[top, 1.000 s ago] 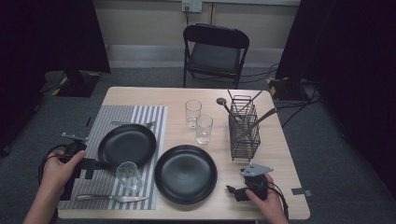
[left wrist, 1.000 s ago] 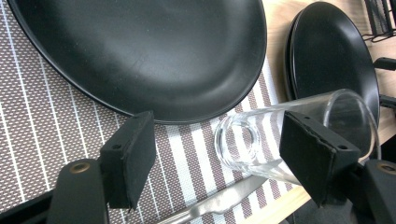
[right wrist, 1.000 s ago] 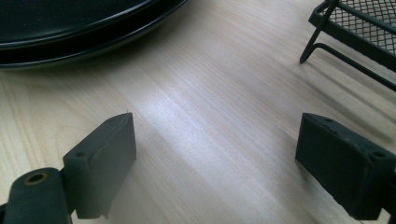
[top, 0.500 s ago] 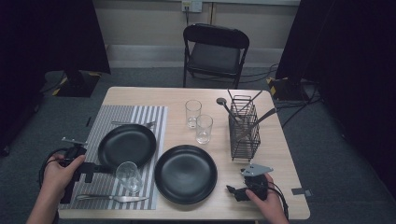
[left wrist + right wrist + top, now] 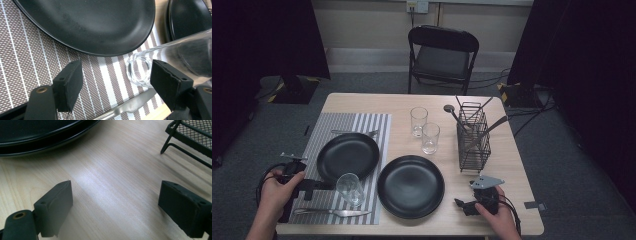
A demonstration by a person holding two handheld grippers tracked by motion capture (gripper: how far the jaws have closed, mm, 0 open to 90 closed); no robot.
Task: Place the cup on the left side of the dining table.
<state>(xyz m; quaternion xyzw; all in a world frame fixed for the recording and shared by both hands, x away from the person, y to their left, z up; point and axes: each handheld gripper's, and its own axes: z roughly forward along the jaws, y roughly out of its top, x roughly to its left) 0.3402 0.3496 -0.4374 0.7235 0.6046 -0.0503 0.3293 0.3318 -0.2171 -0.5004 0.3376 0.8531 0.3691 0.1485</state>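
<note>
A clear drinking glass (image 5: 350,189) stands on the striped placemat (image 5: 379,125), just in front of a black plate (image 5: 347,156). My left gripper (image 5: 329,186) points at it from the left with its jaws open. In the left gripper view the glass (image 5: 140,72) sits just ahead of the gap of my left gripper (image 5: 116,75), near the right-hand jaw, with the plate (image 5: 95,22) beyond. My right gripper (image 5: 460,204) rests open on the table's front right. In its own view my right gripper (image 5: 115,192) has bare wood between the jaws.
A second black plate (image 5: 410,186) lies on the bare wood at the front middle. Two more glasses (image 5: 418,121) (image 5: 430,138) stand mid-table beside a wire rack (image 5: 473,140) holding utensils. A fork (image 5: 354,132) and a knife (image 5: 332,212) lie on the mat. A folding chair (image 5: 442,55) stands behind the table.
My left gripper has eased slightly back to the left, away from the glass. The right gripper and everything on the table stay where they were.
</note>
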